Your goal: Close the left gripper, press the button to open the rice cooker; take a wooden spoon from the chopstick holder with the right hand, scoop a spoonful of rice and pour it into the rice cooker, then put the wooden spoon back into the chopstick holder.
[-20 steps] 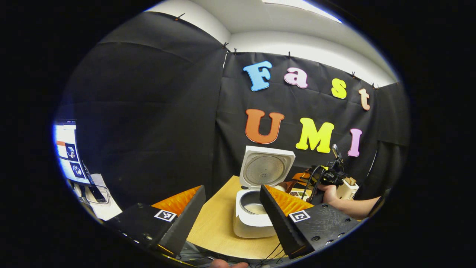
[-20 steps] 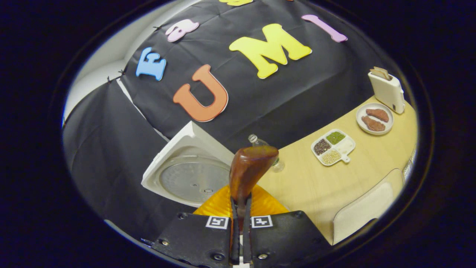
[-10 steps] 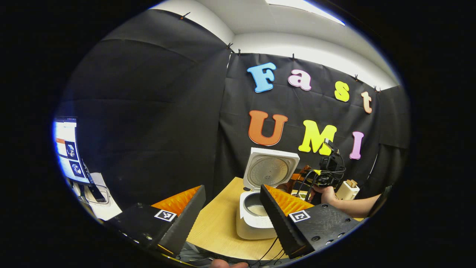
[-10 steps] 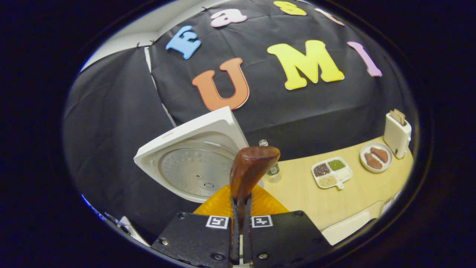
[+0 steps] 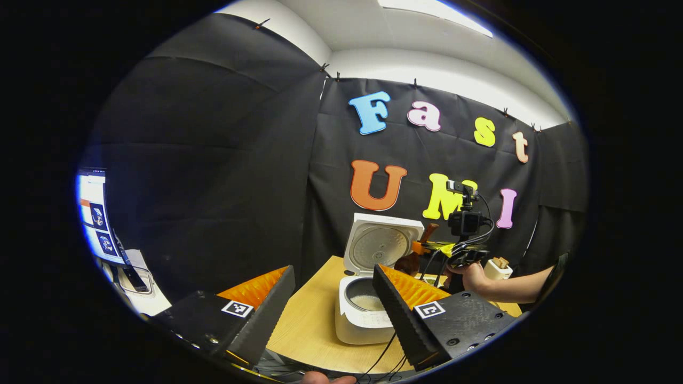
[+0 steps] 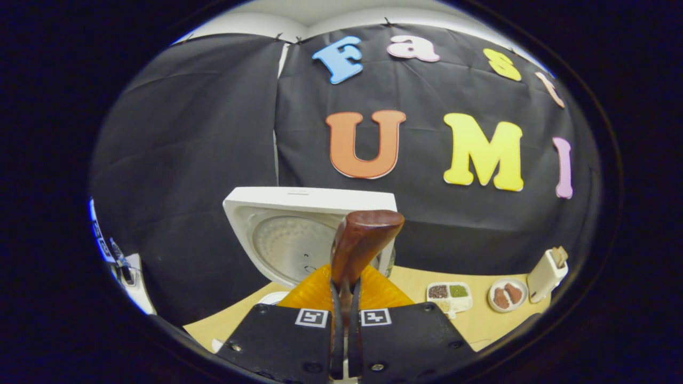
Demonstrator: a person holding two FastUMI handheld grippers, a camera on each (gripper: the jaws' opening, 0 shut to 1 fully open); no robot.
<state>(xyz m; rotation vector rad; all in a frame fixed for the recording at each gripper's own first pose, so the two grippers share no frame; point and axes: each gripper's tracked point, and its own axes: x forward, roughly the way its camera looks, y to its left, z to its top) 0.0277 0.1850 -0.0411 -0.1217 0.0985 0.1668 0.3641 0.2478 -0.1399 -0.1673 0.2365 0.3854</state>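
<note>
The white rice cooker (image 5: 363, 320) stands on the wooden table with its lid (image 5: 380, 244) up, and pale grains lie in its pot. My left gripper (image 5: 333, 272) is open in front of it, well short of it, holding nothing. Just right of the cooker a hand (image 5: 472, 277) holds my right gripper (image 5: 427, 249) above the table. In the right gripper view my right gripper (image 6: 346, 285) is shut on the brown wooden spoon (image 6: 363, 240). The spoon's broad end stands up in front of the raised lid (image 6: 293, 234).
A divided tray of grains (image 6: 449, 296), a plate with brown pieces (image 6: 507, 294) and a white toaster (image 6: 547, 272) sit on the table (image 6: 245, 317) to the right. A lit monitor (image 5: 96, 218) stands off the table at the far left. Cables hang at the table's near edge.
My right gripper has risen and rolled level with the spoon still in it, so the lid now sits upright ahead of it. My left gripper has barely moved.
</note>
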